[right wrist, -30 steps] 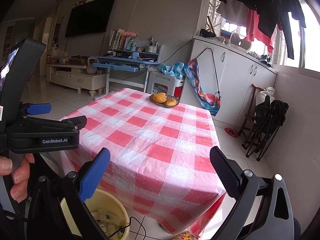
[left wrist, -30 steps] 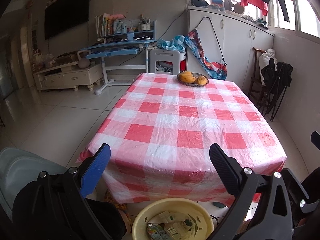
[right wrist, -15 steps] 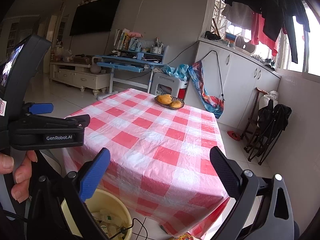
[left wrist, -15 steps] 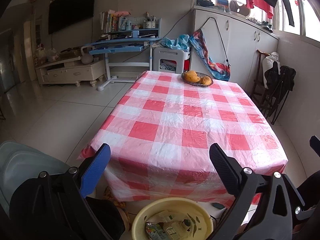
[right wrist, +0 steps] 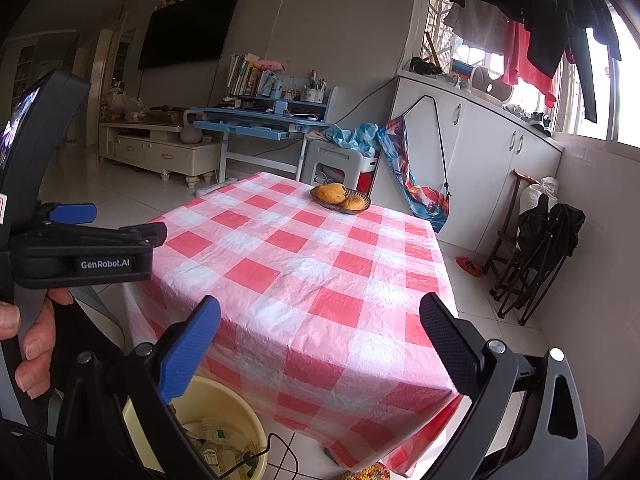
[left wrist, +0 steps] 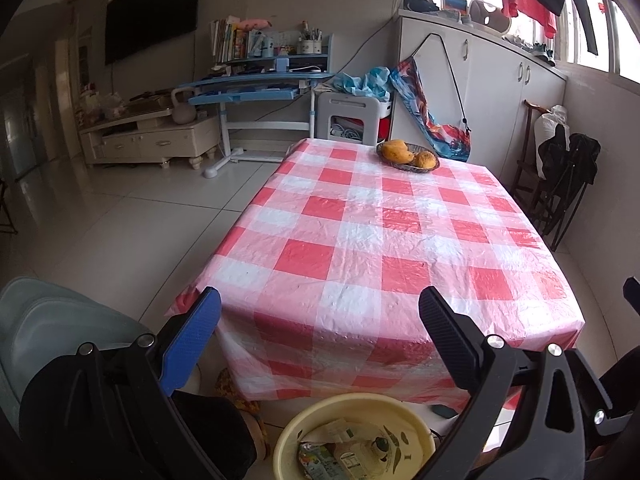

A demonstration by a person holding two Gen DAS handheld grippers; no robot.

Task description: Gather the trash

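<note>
My left gripper [left wrist: 320, 332] and right gripper [right wrist: 320, 340] both hold their fingers wide and empty above the worktop [left wrist: 384, 240]. The collected trash [left wrist: 352, 452] lies in the yellow bin [left wrist: 416, 412] on the floor below the worktop's near edge. I see no loose trash on the cloth, only the fruit basket [left wrist: 408, 158], so I judge scanning the floor around the bin to be the sound procedure.

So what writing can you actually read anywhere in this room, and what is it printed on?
"GenRobot.AI": white letters on the black body of the left gripper, seen in the right wrist view.
Packaging in the yellow bin: print too small to read.
Book spines on the blue desk shelf: too blurred to read.
</note>
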